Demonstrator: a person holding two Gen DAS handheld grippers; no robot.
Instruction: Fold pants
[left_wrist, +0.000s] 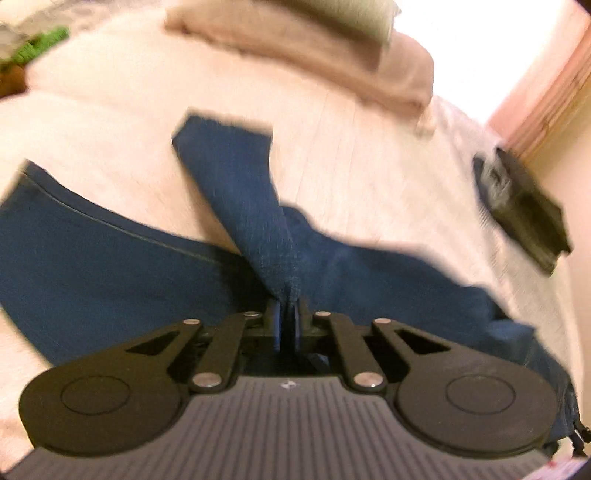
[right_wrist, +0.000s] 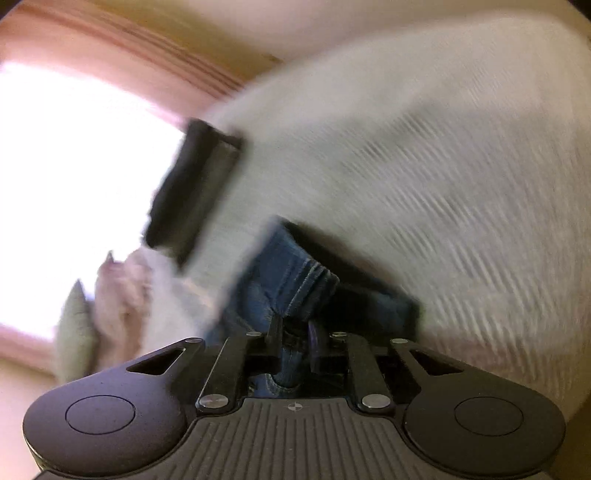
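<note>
Blue jeans lie spread on the white bed. The left hand-held gripper is clamped on a denim fold; the right hand-held gripper pinches bunched denim. Likely the lifting step; next, carry both edges across evenly.
</note>
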